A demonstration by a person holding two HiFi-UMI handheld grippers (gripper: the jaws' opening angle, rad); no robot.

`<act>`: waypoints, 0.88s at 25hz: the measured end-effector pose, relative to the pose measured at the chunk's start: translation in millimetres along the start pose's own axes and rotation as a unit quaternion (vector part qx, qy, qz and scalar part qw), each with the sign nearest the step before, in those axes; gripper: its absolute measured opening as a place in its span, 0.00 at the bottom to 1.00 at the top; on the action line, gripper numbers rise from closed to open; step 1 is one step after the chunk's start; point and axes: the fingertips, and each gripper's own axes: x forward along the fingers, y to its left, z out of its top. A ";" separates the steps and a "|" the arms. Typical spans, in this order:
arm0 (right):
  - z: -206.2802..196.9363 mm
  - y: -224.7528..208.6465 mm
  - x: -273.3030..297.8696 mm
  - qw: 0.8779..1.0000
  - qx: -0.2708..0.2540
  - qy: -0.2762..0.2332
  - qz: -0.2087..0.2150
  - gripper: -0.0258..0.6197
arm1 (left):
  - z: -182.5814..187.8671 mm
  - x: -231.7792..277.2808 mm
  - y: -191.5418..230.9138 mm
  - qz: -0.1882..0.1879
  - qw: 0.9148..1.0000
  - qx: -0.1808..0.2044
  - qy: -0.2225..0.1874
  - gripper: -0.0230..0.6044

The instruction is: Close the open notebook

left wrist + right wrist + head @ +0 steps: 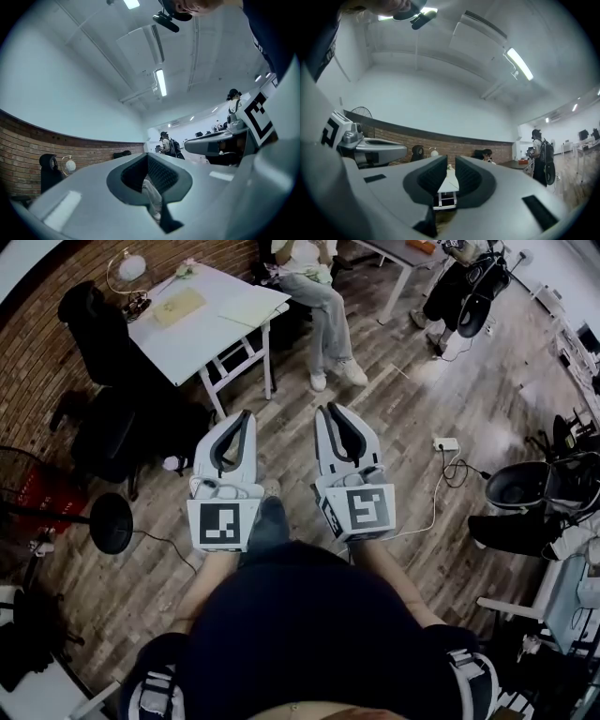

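The open notebook (246,308), apparently the pale flat spread, lies at the near right corner of one white worktop (192,345), well away from both tools. One tan flat item (178,306) lies beside it, and one globe lamp (129,268) stands at the far corner. One seated person (319,296) is just beyond. Two tools hover over the wooden floor (412,399): the left hand-held gripper (247,416) and the right hand-held gripper (328,409). Each is clenched to a slit and grasps nothing. Each carries one marker cube (223,524). No legible writing.
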 end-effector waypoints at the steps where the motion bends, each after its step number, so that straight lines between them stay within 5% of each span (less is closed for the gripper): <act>1: -2.6 -5.2 9.5 1.000 0.000 0.001 -0.002 0.06 | -3.0 11.3 4.3 -0.003 1.000 -0.002 0.001 0.03; 22: -38.9 -119.0 238.4 0.998 0.011 0.008 -0.063 0.06 | -42.7 253.7 122.4 -0.055 0.998 -0.007 -0.014 0.03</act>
